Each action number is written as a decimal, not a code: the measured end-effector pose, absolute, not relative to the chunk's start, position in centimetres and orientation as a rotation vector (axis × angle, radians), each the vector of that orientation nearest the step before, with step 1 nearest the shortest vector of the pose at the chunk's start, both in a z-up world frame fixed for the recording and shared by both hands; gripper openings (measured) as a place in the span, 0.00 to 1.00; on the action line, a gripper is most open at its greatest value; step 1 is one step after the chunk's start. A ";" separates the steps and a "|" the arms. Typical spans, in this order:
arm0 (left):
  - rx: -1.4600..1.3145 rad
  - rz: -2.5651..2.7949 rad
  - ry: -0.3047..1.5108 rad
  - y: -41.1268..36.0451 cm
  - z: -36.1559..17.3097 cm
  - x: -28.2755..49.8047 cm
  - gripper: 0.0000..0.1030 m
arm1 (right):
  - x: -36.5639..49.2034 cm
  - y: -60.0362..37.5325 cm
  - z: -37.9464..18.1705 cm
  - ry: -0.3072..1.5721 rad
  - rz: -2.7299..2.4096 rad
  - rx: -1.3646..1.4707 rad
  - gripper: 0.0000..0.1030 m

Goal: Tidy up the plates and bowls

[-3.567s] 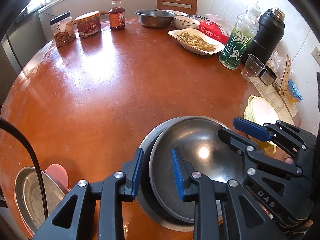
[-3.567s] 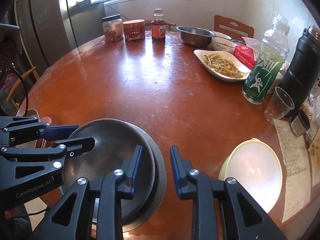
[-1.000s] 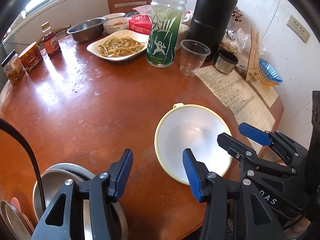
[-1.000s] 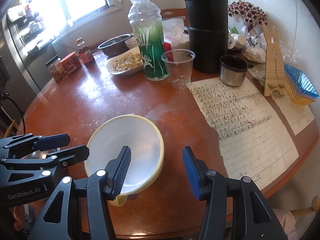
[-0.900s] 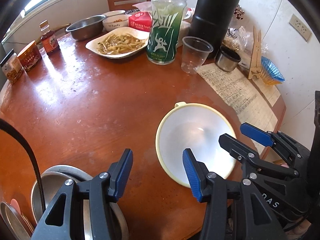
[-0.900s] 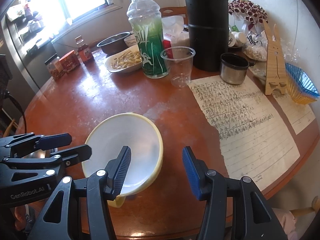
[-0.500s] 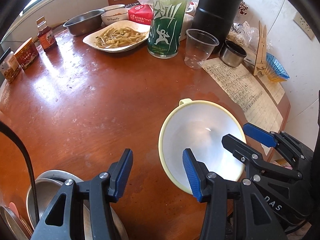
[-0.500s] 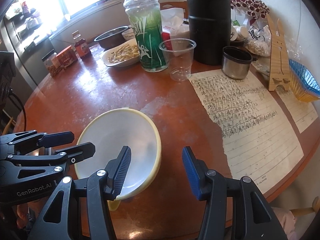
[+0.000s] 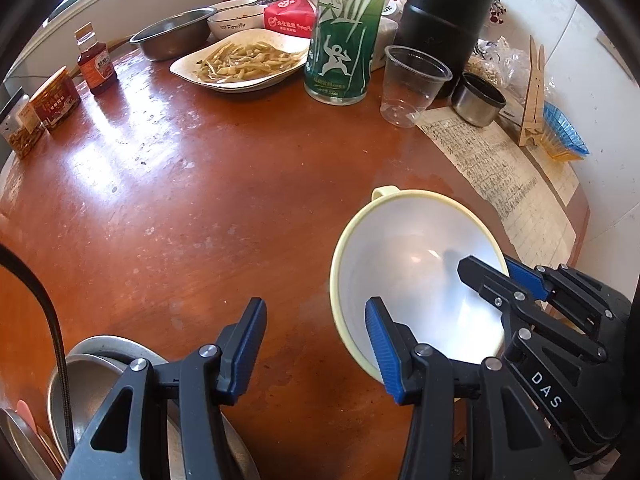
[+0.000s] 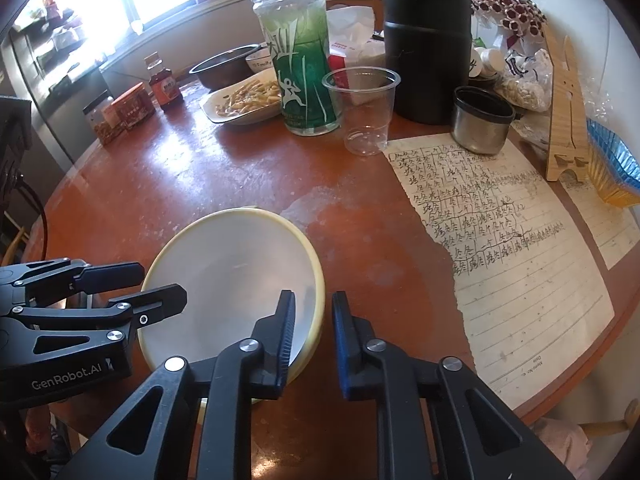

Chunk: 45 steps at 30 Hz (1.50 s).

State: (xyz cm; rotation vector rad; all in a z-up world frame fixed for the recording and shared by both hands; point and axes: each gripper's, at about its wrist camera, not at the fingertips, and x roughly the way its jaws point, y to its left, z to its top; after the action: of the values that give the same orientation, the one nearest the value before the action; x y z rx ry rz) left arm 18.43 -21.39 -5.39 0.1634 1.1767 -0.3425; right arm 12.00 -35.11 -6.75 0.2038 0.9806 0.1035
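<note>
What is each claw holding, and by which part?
Left claw: open, holding nothing. Right claw straddles the yellow bowl at its near rim, one finger inside, one outside; a firm grip cannot be told.

The bowl (image 9: 404, 264) is translucent white with a pale yellow rim on the reddish-brown tabletop (image 9: 192, 200). Beyond the bowl stand a green bottle (image 9: 344, 44) with white figures and a black flask (image 9: 448, 12). Tool (image 9: 316, 344) pads are blue.
</note>
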 end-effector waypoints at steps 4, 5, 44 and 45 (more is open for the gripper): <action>0.142 -0.380 1.194 -21.6 -5.8 18.3 0.30 | 12.0 -35.0 -6.8 0.972 0.107 0.194 0.15; 0.124 -0.399 1.197 -21.6 -5.8 18.3 0.26 | 12.0 -35.0 -6.8 0.970 0.109 0.195 0.14; -0.043 -0.242 0.873 -7.5 6.4 11.7 0.19 | 10.6 -22.6 5.3 0.697 0.308 0.062 0.12; -0.048 -0.237 0.872 -7.0 6.5 11.4 0.19 | 10.5 -22.0 5.4 0.694 0.318 0.054 0.12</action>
State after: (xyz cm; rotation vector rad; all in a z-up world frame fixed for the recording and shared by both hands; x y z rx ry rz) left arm 11.45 -6.97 6.48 -0.0484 0.8715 -0.2368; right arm 10.50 -22.03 5.42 0.0543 0.6944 0.3176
